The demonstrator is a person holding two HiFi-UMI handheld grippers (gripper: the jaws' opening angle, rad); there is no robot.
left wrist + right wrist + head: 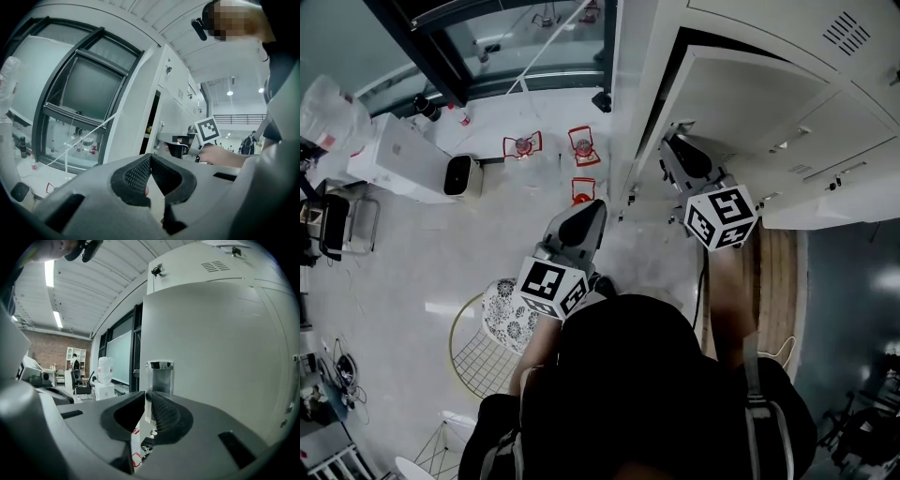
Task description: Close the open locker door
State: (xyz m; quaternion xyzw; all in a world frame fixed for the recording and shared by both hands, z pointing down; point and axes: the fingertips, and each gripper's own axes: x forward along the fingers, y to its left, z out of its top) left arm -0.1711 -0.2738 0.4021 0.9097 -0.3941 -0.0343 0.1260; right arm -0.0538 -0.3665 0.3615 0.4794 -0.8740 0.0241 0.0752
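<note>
Pale floor with red lanterns [522, 145] below a tall dark-framed window at left; bank of white lockers [825, 37] along the right. Open locker door [750, 103] swung out from that bank, dark compartment gap showing along its left edge; same door filling the right gripper view as a broad plain panel [211, 348], with a chrome latch plate [159, 373] on its free edge and keys [147, 445] hanging just beneath. Right gripper [147, 397] level at that free edge, jaws drawn near each other with a narrow slit left, latch plate lined up in the slit, no firm clamp visible. Left gripper [150, 158] held back from the lockers, jaws together, nothing between them. Door judged light and stiff: thin painted sheet metal on side hinges, smooth and slippery on the face, probably free-swinging and apt to bang shut. Best purchase judged at the free edge near the latch, farthest from the hinges; flat push on the panel equally workable; dangling keys best avoided.
</note>
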